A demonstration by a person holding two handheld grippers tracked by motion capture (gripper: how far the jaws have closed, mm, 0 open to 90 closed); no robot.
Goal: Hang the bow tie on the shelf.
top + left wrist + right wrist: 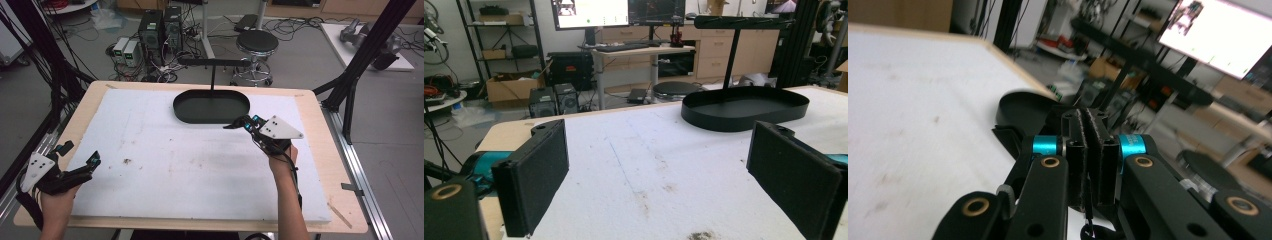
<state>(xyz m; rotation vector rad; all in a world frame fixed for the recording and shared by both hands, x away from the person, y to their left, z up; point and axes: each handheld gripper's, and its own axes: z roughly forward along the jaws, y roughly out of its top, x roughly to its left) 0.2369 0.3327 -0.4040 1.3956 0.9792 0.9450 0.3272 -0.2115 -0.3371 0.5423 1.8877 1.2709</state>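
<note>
Inspection of the workstation finds 2 hand-held grippers over a white foam mat (165, 165) laid on a wooden table (327, 150). The 1 item standing on the mat is a black oval tray (211, 107) with a T-shaped post (213, 67) rising behind it; it stands at the far middle of the mat, and its floor looks bare.

Right gripper (234, 124): held above the mat just beside the near right rim of the tray, tips pointing left toward it. In the right gripper view the 2 padded jaws are pressed flat together with nothing visible between them. The tray's edge lies directly beyond the tips.

Left gripper (93, 161): held low at the near left corner of the mat, well apart from the tray. In the left gripper view its jaws stand wide apart, empty, with bare mat between the pads.

Judgement on step: the work in hand appears to be an approach to the tray by the right gripper, with the left gripper idle in reserve. No grasp is made.

Next move, as judged: if the tray rim or post is to be taken, the right jaws must first be parted, then lined up across the thin wall before pressing in. Small brown specks (127, 161) on the mat are not an obstacle.
</note>
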